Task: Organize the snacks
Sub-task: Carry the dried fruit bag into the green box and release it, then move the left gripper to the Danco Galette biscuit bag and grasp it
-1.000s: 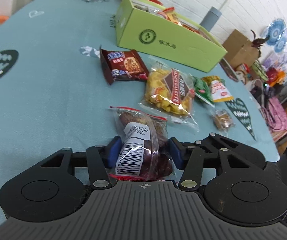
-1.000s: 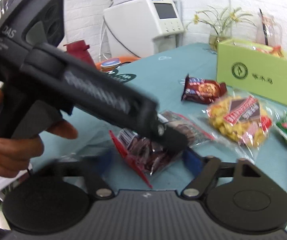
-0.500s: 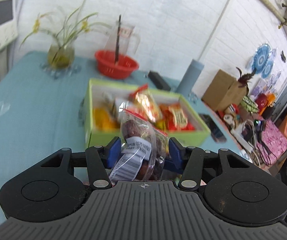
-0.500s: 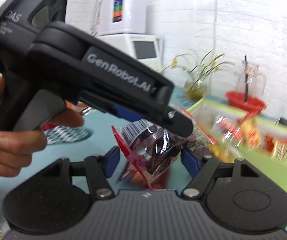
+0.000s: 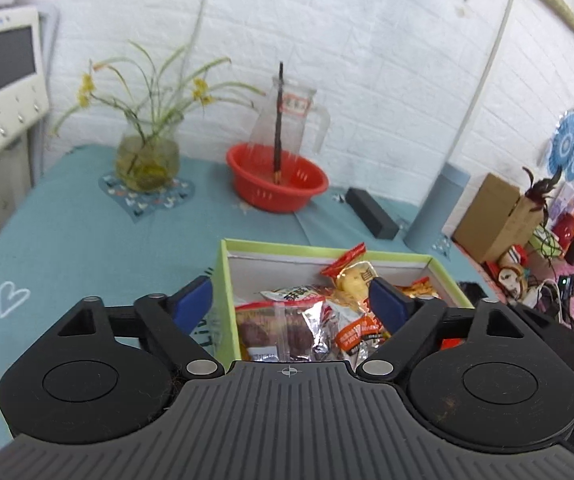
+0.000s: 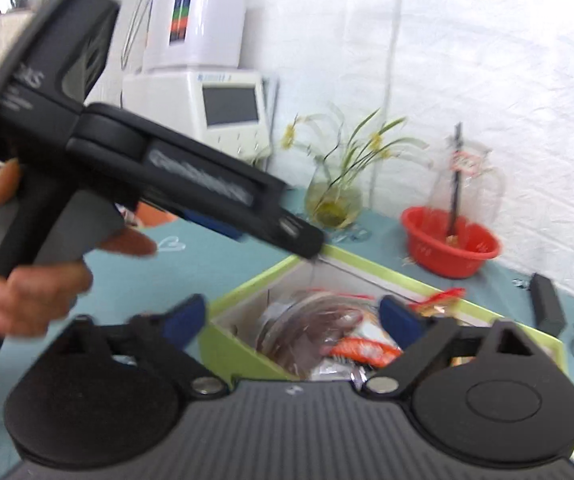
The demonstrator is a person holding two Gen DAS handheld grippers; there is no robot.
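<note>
The green snack box [image 5: 224,280] stands on the teal table and holds several packets. A clear bag of dark dried fruit [image 5: 275,330] lies in its near left corner. My left gripper [image 5: 290,301] hovers over that corner, its jaws opening, blue pads well apart and touching nothing. In the right wrist view the same bag [image 6: 307,326] rests inside the box [image 6: 255,282]. My right gripper [image 6: 293,318] is above it, jaws opening, pads clear of the bag. The left gripper [image 6: 307,240], held by a hand [image 6: 27,292], reaches over the box's far corner.
Behind the box stand a red basket [image 5: 277,184] with a glass jug [image 5: 287,120], a vase of plants [image 5: 147,156], a black case [image 5: 371,212] and a grey-blue cylinder [image 5: 435,208]. A white machine [image 5: 3,80] is at the left, a cardboard box [image 5: 495,220] at the right.
Both grippers lifted the bag of dried fruit off the table and carried it over the green box. Both then opened, and the bag now lies inside the box.
</note>
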